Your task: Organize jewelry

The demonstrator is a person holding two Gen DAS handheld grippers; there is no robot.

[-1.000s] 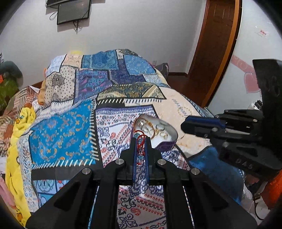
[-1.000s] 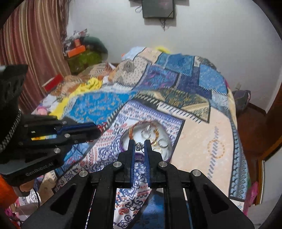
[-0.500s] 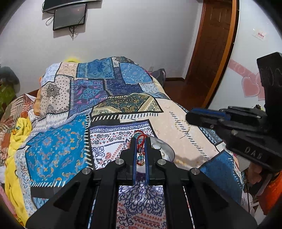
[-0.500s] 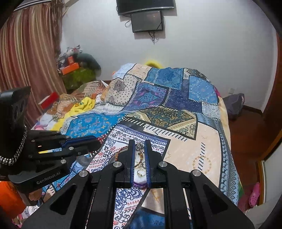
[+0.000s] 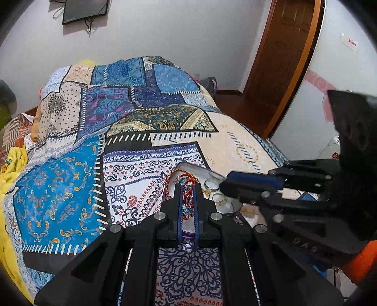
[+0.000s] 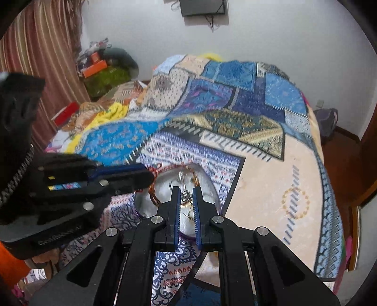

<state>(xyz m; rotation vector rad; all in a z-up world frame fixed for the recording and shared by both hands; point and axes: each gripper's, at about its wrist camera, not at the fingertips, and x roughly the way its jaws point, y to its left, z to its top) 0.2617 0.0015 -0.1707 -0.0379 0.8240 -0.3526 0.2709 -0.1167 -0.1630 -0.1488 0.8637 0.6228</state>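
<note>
A shiny silver dish (image 5: 207,175) lies on the patchwork bedspread (image 5: 70,179), holding rings and chains; it also shows in the right wrist view (image 6: 165,181). My left gripper (image 5: 187,188) is shut on a red beaded necklace (image 5: 186,182) that hangs between its fingers just over the dish's near left rim. My right gripper (image 6: 186,191) is shut on a small silver pendant (image 6: 186,195) with a thin chain, held over the dish. Each gripper shows in the other's view: the right one (image 5: 249,186) and the left one (image 6: 132,176), both at the dish.
The bed fills most of both views. A wooden door (image 5: 280,58) stands at the right, wooden floor (image 6: 339,164) beside the bed. A striped curtain (image 6: 35,70) and cluttered items (image 6: 103,68) lie on the far left. A wall screen (image 6: 202,7) hangs above the bed.
Both grippers, lifted half a second ago, have come back down over the dish and closer together, still holding the red necklace and the silver pendant.
</note>
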